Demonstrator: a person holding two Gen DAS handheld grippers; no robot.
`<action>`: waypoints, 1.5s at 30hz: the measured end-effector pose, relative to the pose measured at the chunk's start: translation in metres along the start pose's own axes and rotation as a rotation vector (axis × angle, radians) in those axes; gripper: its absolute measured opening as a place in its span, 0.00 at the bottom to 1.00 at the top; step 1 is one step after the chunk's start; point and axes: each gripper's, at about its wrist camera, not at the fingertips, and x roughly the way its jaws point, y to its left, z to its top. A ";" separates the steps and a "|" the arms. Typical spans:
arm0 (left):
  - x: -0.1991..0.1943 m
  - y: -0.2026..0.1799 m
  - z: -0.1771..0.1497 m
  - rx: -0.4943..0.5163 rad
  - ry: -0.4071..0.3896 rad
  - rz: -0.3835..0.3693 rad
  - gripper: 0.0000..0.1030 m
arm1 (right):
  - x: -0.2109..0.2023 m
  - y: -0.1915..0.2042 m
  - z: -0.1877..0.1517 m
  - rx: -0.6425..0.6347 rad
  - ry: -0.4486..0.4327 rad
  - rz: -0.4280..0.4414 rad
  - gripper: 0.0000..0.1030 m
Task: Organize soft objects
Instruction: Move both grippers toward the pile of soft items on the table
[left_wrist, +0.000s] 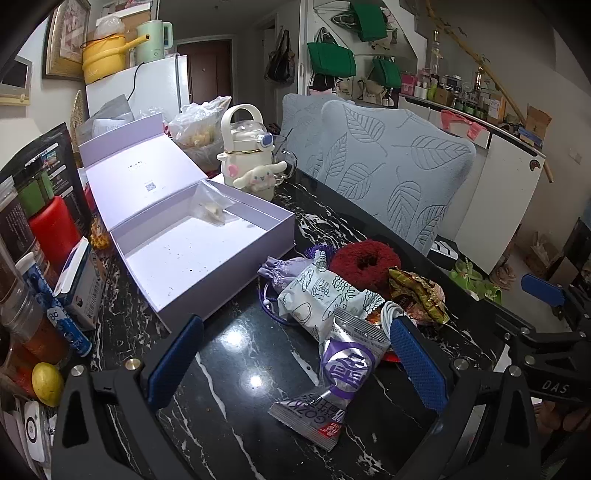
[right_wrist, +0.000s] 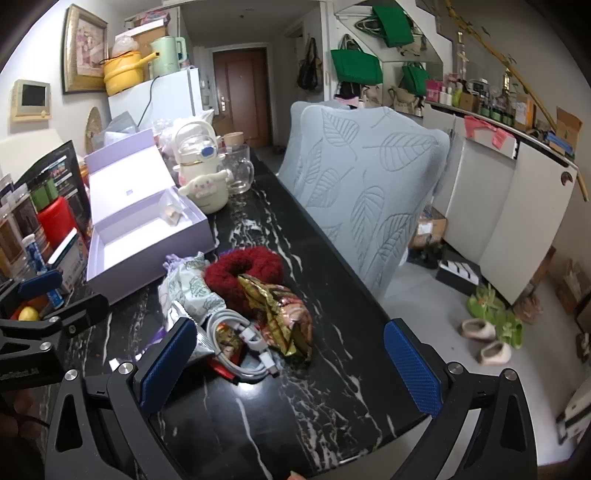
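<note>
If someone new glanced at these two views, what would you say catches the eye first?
Probably the fuzzy red scrunchie, sitting in the jumble of snack packets and a coiled white cable on the black marble table. To its left lies the open lavender box, nearly empty except for a small clear bag. Behind the box stands a cream bottle with a plush dog, and both open grippers frame the pile.

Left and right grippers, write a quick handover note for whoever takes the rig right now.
Left gripper: open, holding nothing, over the silver-purple snack packet.
Right gripper: open, holding nothing, near the white cable.
Pile on the black marble table: red fluffy scrunchie, lilac drawstring pouch, patterned packet, gold foil wrapper.
Lavender box is open, holding only a small clear bag.
Done: nothing sorted.
Left: the whole pile.
</note>
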 end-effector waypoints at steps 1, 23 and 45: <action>0.000 -0.001 0.000 0.001 0.001 0.001 1.00 | 0.001 -0.001 0.000 0.001 0.004 -0.001 1.00; 0.001 -0.010 -0.001 0.022 0.020 -0.017 1.00 | 0.006 -0.007 -0.003 0.016 0.027 0.006 1.00; 0.001 -0.014 -0.005 0.025 0.027 -0.030 1.00 | 0.004 -0.008 -0.004 0.007 0.046 -0.004 1.00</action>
